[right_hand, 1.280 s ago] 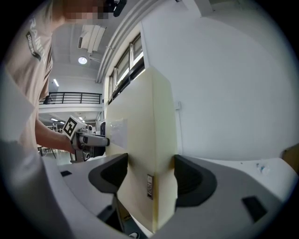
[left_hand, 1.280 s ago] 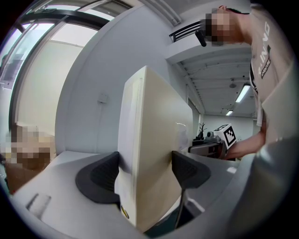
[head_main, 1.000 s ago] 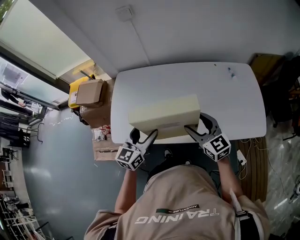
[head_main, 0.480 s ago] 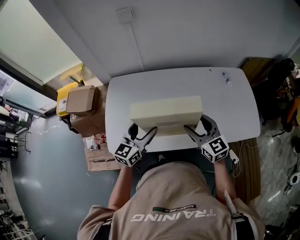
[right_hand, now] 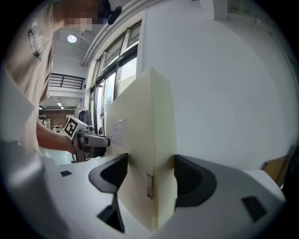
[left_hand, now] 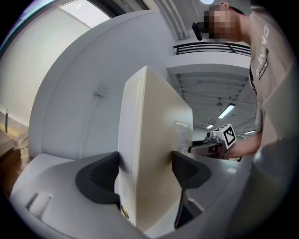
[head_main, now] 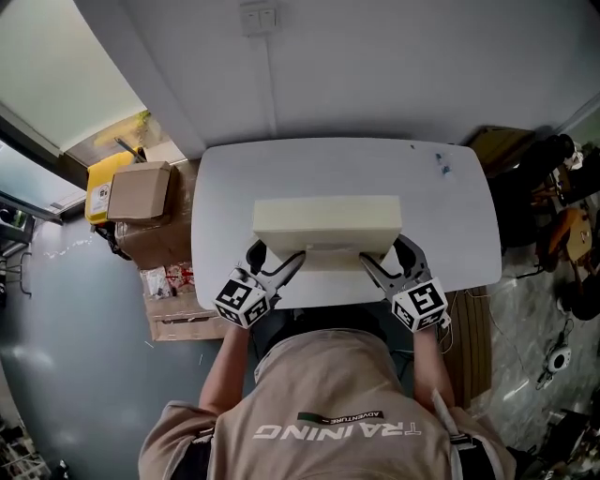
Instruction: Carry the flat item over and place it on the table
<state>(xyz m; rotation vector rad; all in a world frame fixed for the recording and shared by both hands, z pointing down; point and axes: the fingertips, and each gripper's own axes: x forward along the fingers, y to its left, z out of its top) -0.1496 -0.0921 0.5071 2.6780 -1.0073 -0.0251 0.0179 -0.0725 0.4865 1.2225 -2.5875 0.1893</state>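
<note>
A flat cream box is held level over the near half of the white table. My left gripper is shut on its near left edge, and my right gripper is shut on its near right edge. In the left gripper view the cream box stands edge-on, clamped by the left gripper, with the right gripper's marker cube behind it. The right gripper view shows the cream box pinched in the right gripper. I cannot tell whether the box touches the table.
A cardboard carton and a yellow case sit on the floor left of the table. Small items lie near the table's far right corner. Dark furniture and cables are at the right. A wall socket is behind.
The box has come squarer to the table and sits more centrally over its near half. Both grippers keep their hold on it.
</note>
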